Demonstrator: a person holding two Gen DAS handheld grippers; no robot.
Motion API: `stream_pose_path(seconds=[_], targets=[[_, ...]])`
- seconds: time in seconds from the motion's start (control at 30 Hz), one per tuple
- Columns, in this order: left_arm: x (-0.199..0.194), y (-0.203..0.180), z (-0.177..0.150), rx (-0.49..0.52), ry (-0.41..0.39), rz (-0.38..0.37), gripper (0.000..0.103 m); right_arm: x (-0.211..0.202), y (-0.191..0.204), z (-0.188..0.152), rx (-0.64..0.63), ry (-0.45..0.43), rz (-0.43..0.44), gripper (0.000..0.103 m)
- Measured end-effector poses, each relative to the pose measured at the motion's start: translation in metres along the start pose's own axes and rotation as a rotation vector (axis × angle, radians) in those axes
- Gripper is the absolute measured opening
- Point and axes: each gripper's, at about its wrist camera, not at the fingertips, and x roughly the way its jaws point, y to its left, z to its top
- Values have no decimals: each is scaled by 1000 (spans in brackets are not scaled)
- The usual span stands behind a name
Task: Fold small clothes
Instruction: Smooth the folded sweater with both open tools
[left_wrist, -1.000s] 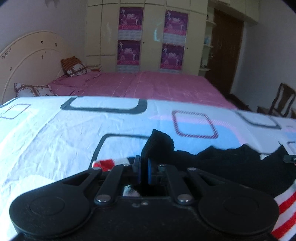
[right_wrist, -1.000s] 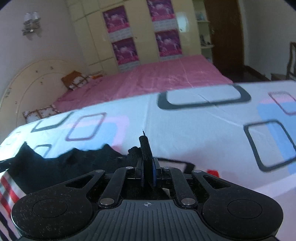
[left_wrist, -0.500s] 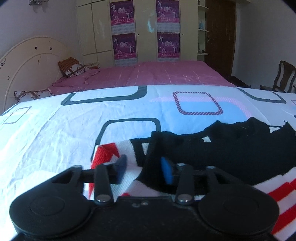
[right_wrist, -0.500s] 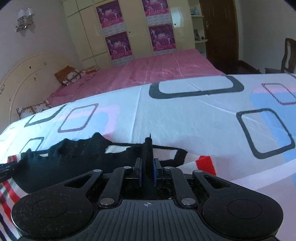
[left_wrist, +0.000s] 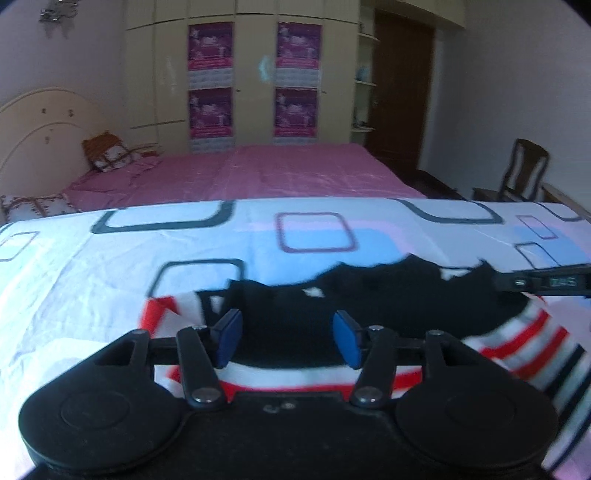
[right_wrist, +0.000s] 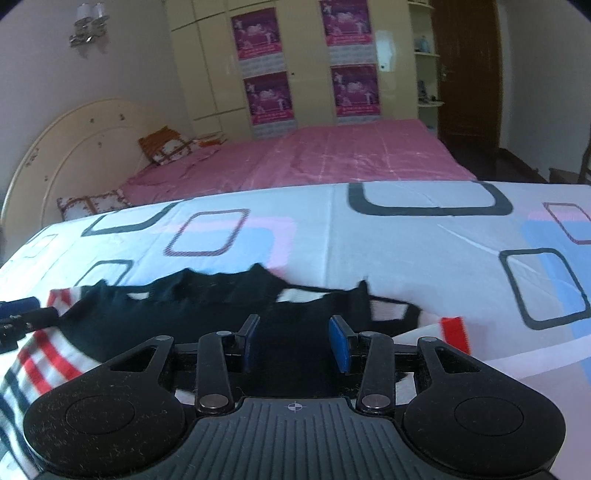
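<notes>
A small garment, black with red, white and dark stripes (left_wrist: 388, 295), lies folded over on the patterned white sheet (left_wrist: 110, 277). It also shows in the right wrist view (right_wrist: 184, 306). My left gripper (left_wrist: 288, 339) is open and empty just above its left part. My right gripper (right_wrist: 295, 343) is open and empty above its right part. The right gripper's tip shows at the right edge of the left wrist view (left_wrist: 543, 282). The left gripper's tip shows at the left edge of the right wrist view (right_wrist: 18, 314).
The white sheet with square outlines covers the near bed. A pink bed (left_wrist: 258, 177) lies behind it, with pillows (left_wrist: 110, 155) by a cream headboard (left_wrist: 37, 125). A wardrobe with purple posters (left_wrist: 255, 81) stands at the back. A wooden chair (left_wrist: 524, 170) is at the right.
Both grippers held black edges of the garment a second ago. The left opened first, then the right, and the black part now lies flat on the striped part.
</notes>
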Motion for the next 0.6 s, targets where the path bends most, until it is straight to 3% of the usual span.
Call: stream_pose_path(seconds=[0.27, 0.43, 0.6], targets=[[3, -20, -30, 12, 64, -19, 54, -1, 43, -30, -80, 49, 61, 41], [6, -9, -49, 9, 112, 53, 57, 4, 58, -54, -140, 76, 58, 41], [-7, 13, -57, -10, 107, 91, 57, -3, 43, -63, -147, 62, 14, 41]])
